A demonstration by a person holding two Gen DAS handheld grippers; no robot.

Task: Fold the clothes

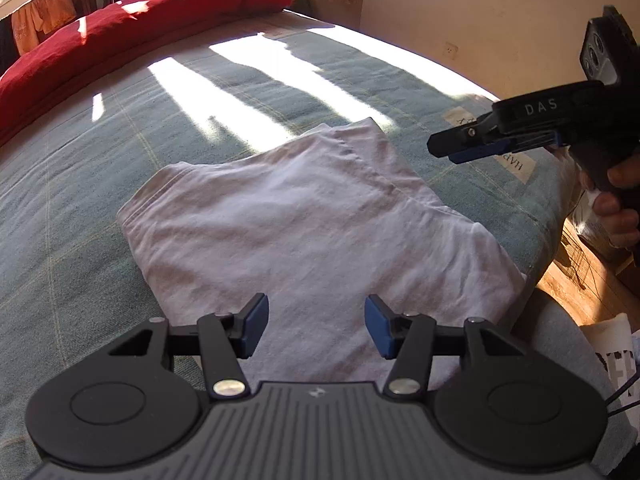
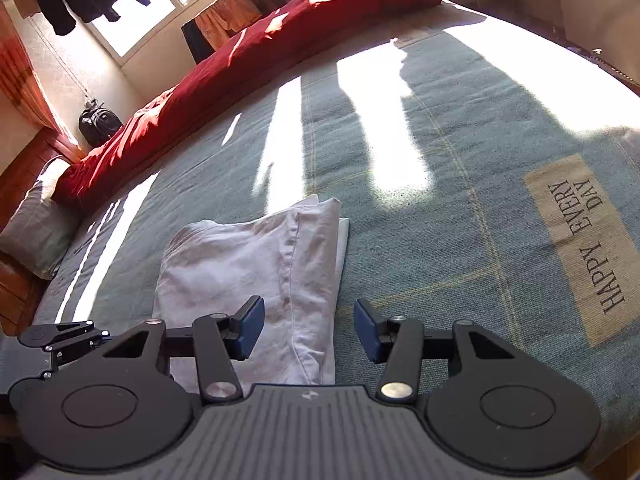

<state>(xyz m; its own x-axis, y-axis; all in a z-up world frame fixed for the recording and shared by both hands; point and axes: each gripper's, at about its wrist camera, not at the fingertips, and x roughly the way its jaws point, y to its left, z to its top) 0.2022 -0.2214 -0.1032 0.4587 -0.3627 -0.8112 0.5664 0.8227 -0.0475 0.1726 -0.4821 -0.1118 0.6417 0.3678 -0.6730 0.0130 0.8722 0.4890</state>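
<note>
A white folded garment (image 1: 304, 216) lies flat on the blue-green bedspread (image 1: 80, 184), close to the bed's near edge. My left gripper (image 1: 316, 326) hovers over its near part, open, with a gap between the blue pads and nothing in them. My right gripper (image 1: 452, 152) shows at the right of the left wrist view, held by a hand (image 1: 616, 208), off the garment's right side. In the right wrist view the same garment (image 2: 256, 280) lies ahead and slightly left; my right gripper (image 2: 308, 330) is open above its right edge and holds nothing.
A rolled red duvet (image 1: 132, 28) lies along the far side of the bed, also red duvet (image 2: 248, 72). A "HAPPY EVERY DAY" patch (image 2: 588, 240) is sewn on the bedspread. A grey pillow (image 2: 36, 224) sits at the left. Wooden floor (image 1: 592, 280) lies past the bed edge.
</note>
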